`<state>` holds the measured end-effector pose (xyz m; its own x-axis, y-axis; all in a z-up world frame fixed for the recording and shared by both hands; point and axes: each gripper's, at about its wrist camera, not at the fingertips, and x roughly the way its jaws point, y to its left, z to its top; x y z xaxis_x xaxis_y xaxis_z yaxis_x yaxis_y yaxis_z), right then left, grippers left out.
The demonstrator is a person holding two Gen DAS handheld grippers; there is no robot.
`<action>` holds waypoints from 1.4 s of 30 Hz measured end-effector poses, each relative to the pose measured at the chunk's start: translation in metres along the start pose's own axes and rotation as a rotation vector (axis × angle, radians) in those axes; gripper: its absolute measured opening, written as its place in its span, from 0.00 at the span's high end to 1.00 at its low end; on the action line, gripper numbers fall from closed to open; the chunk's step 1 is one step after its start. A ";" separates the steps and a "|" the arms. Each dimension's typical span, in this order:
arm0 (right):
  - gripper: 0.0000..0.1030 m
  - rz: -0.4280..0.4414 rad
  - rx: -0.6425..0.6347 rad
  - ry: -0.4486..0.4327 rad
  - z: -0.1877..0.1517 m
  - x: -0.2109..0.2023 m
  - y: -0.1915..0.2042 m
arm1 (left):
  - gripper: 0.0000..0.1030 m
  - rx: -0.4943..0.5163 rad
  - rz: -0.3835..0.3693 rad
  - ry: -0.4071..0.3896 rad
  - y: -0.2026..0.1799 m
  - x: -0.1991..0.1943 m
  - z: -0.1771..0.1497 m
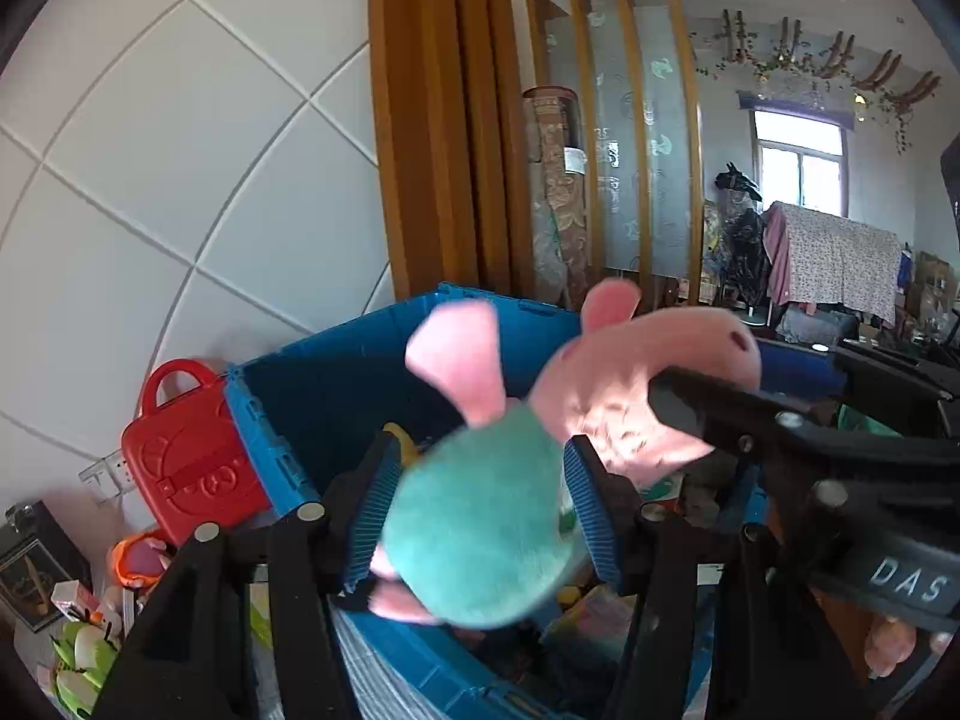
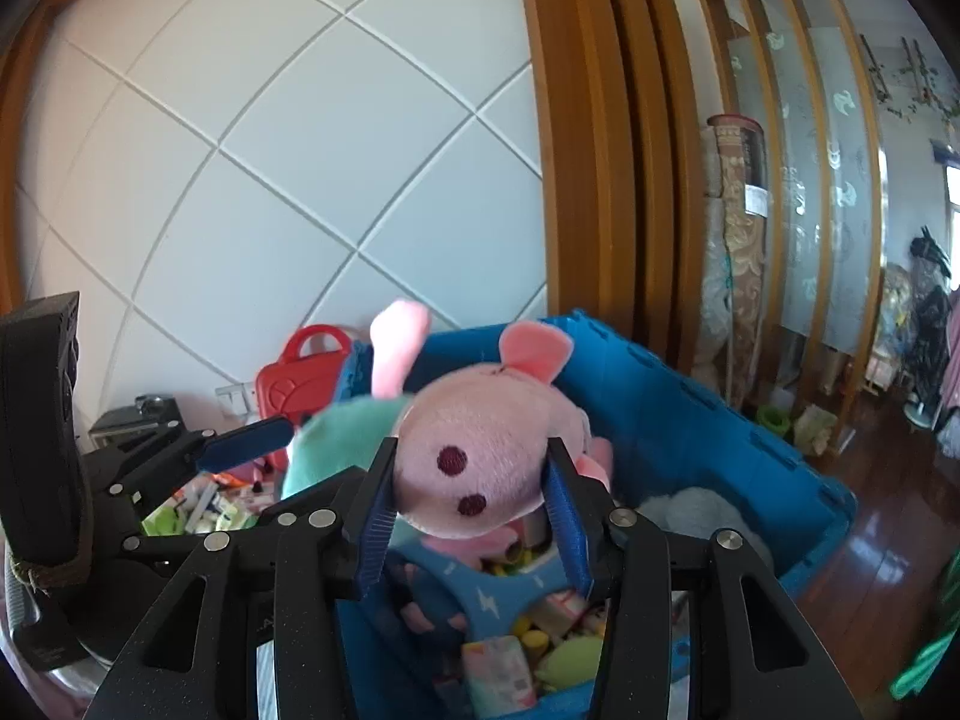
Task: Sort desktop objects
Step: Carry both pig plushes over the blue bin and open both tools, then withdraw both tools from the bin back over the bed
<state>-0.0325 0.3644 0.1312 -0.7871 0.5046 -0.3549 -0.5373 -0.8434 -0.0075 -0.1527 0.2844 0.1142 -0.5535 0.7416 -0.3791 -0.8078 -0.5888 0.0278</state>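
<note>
Beyond both grippers a blue bin (image 2: 690,420) stands open-topped against the white wall (image 2: 270,150), its near rim just under the fingers. Small toys and packets fill its floor. A red case (image 1: 186,456) leans outside its left wall. Above the bin hangs a plush pig (image 2: 474,462): the left gripper (image 1: 480,510) clamps its green body, the right gripper (image 2: 474,510) pinches its pink snout.

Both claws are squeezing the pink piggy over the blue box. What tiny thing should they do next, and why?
Probably lower it a little, then open both grippers. The left gripper clamps the pig toy by its teal body, the right gripper by its snout, and it hangs above the blue bin, which already holds other toys. So it looks ready to drop in.
</note>
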 end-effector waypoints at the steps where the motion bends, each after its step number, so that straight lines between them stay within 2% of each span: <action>1: 0.57 -0.011 -0.001 0.007 -0.001 0.001 -0.003 | 0.46 0.022 0.001 0.005 -0.011 0.004 0.003; 3: 0.58 -0.039 0.016 0.016 -0.001 0.002 -0.013 | 0.46 0.034 0.001 0.006 -0.020 0.011 0.005; 6: 0.58 -0.112 0.042 0.009 -0.003 -0.002 -0.027 | 0.45 0.001 -0.007 0.032 -0.020 0.019 0.007; 8: 0.51 -0.143 0.059 0.005 -0.003 -0.004 -0.034 | 0.43 -0.019 0.008 0.049 -0.012 0.020 0.005; 10: 0.26 -0.162 0.072 -0.002 -0.003 -0.009 -0.037 | 0.41 -0.041 0.019 0.053 -0.001 0.015 0.000; 11: 0.19 -0.165 0.078 -0.007 -0.001 -0.007 -0.037 | 0.40 -0.055 0.027 0.053 0.004 0.012 -0.001; 12: 0.06 -0.170 0.082 -0.017 0.000 -0.009 -0.036 | 0.37 -0.069 0.036 0.051 0.010 0.008 -0.003; 13: 0.00 -0.169 0.081 -0.026 0.001 -0.011 -0.033 | 0.33 -0.081 0.045 0.048 0.016 0.004 -0.005; 18: 0.00 -0.109 0.053 -0.043 0.004 -0.011 -0.002 | 0.26 -0.137 0.123 0.032 0.052 -0.024 -0.023; 24: 0.00 0.041 -0.019 -0.066 0.004 -0.007 0.065 | 0.25 -0.237 0.275 0.036 0.118 -0.070 -0.064; 29: 0.00 0.179 -0.069 -0.041 -0.003 0.014 0.125 | 0.25 -0.323 0.385 0.108 0.180 -0.095 -0.115; 36: 0.00 0.296 -0.135 0.104 -0.028 0.076 0.203 | 0.25 -0.458 0.510 0.278 0.267 -0.117 -0.201; 39: 0.00 0.301 -0.150 0.210 -0.045 0.113 0.223 | 0.25 -0.476 0.554 0.369 0.301 -0.118 -0.237; 42: 0.00 0.288 -0.142 0.344 -0.066 0.157 0.237 | 0.25 -0.514 0.561 0.463 0.332 -0.113 -0.273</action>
<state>-0.2630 0.2317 0.0121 -0.7389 0.1755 -0.6505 -0.2456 -0.9692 0.0176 -0.3034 -0.0827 -0.0860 -0.6128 0.1619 -0.7735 -0.1905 -0.9802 -0.0542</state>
